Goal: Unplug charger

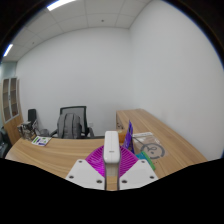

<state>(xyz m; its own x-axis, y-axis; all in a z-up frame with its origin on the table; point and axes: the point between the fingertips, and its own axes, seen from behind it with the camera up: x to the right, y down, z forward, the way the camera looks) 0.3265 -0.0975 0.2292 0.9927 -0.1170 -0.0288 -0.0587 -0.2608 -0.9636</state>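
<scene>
Fingers [92, 170] of the gripper [112, 168] rise from the near edge, their purple pads [98, 160] turned inward, and both press on a white charger [112, 148] that stands upright between them. No gap shows at either side of it, so the gripper is clamped on the charger. Whether the charger sits in a socket cannot be told, since its lower end is hidden behind the fingers.

Just beyond the fingers lies a light wooden desk [65, 150] that runs away on both sides. On the branch beside the right finger sits a small round object with a coloured face [152, 151], and just behind the charger a dark upright item [129, 136], too small to name. Further along that branch lies a pale flat thing [146, 137]. On the other branch, well apart from the gripper, lie some papers [41, 141].

Behind the desk stands a black office chair [72, 123] with a grey garment over its back, and a second dark chair [34, 121] stands beside it. White walls [90, 70] close the room, with ceiling lights [60, 4] above.
</scene>
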